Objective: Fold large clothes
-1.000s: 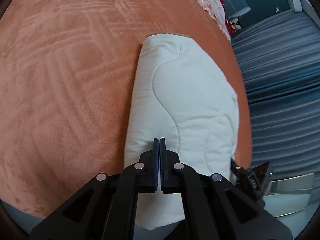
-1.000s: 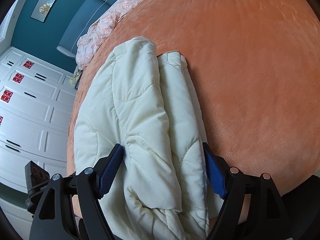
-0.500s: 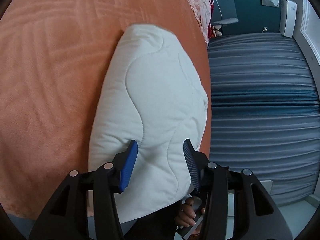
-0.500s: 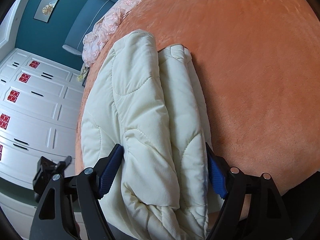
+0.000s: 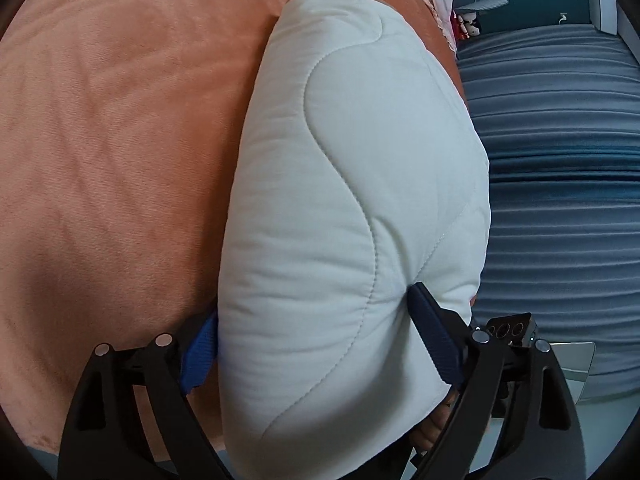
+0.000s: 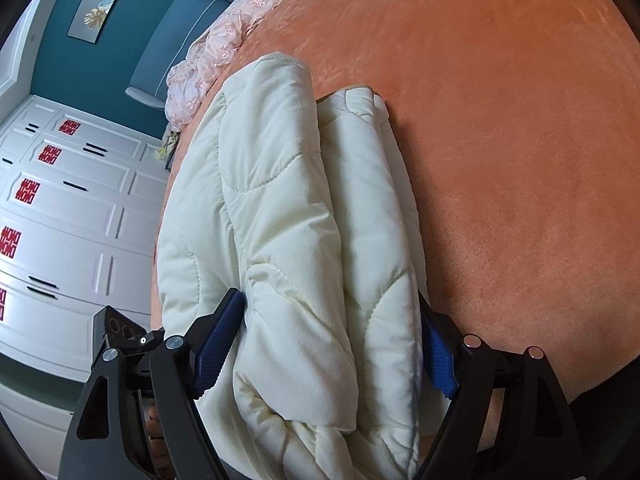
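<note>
A cream quilted garment (image 5: 352,160), folded into a thick bundle, lies near the edge of an orange bed cover (image 5: 120,120). My left gripper (image 5: 314,304) straddles one end of the bundle. Its jaws are opening, with the padded cloth between the blue pads and the right pad touching its side. From the other end, the bundle (image 6: 280,200) shows stacked layers and loose folds. My right gripper (image 6: 328,298) stands open around it, one blue pad at each flank, on the orange cover (image 6: 520,160).
The bed edge runs just beside the bundle, with a ribbed blue-grey surface (image 5: 560,160) beyond it. White wardrobe doors with red marks (image 6: 60,220) stand past the other side. Pink lace bedding (image 6: 224,40) lies by the teal headboard. A hand (image 5: 432,428) shows under the bundle.
The left gripper's jaws went from shut above the bundle to wide apart, and it sank so the bundle now sits between them. The right gripper kept its place.
</note>
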The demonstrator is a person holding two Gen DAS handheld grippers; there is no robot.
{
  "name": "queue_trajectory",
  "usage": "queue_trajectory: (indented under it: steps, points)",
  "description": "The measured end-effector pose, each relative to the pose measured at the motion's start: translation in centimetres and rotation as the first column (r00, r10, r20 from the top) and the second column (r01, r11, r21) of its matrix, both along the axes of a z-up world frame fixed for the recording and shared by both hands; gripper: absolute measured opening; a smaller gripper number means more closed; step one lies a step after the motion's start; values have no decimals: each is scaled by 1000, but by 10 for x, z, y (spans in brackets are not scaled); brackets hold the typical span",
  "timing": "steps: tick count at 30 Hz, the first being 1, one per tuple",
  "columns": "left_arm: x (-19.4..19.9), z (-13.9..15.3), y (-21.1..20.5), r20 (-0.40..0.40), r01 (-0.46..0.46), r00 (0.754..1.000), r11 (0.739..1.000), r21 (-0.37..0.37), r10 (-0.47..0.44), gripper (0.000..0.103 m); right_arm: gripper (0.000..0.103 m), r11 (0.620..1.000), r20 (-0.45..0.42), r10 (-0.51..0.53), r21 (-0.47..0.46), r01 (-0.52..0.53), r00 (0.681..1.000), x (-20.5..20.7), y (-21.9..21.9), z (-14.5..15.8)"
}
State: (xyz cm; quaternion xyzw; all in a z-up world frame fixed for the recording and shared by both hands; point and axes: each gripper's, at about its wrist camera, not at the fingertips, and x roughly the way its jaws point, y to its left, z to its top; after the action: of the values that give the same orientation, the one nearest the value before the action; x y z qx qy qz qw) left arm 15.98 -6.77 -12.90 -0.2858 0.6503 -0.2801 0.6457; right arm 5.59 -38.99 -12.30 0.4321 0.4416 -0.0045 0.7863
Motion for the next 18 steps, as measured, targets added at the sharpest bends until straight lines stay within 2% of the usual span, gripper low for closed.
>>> queue_trajectory:
  steps: [2, 4, 5, 6, 7, 8, 12, 14, 18]
  points:
    - [0, 3, -5, 18, 0, 1000, 1000, 12, 0, 84, 76, 1000, 1, -1, 8, 1, 1000, 5, 0, -1]
    - [-1, 17, -6, 71, 5, 997, 999, 40, -8, 74, 54, 1000, 13, 5, 13, -5, 1000, 11, 1, 1]
    - [-1, 24, -9, 103, 11, 995, 998, 54, -16, 71, 48, 1000, 21, 8, 14, -8, 1000, 14, 1, 5]
    - [-3, 35, -12, 150, 25, 988, 997, 78, -37, 64, 36, 1000, 29, 9, 14, -10, 1000, 16, 2, 9]
    - [-6, 45, -16, 195, 36, 979, 994, 103, -56, 58, 30, 1000, 40, 10, 15, -10, 999, 16, 2, 16]
    - [-8, 55, -21, 240, 47, 968, 990, 129, -77, 56, 28, 1000, 56, 13, 7, -13, 998, 17, 3, 24]
    - [-17, 110, -36, 425, 63, 891, 971, 230, -158, 51, 26, 997, 141, 16, -81, -5, 990, 14, 12, 73]
    - [-21, 140, -37, 496, 50, 852, 969, 243, -169, 50, 25, 993, 197, 19, -115, 4, 980, 12, 18, 100]
    - [-22, 203, -37, 636, 5, 755, 971, 240, -161, 50, 25, 976, 311, 52, -215, 17, 949, 11, 36, 165]
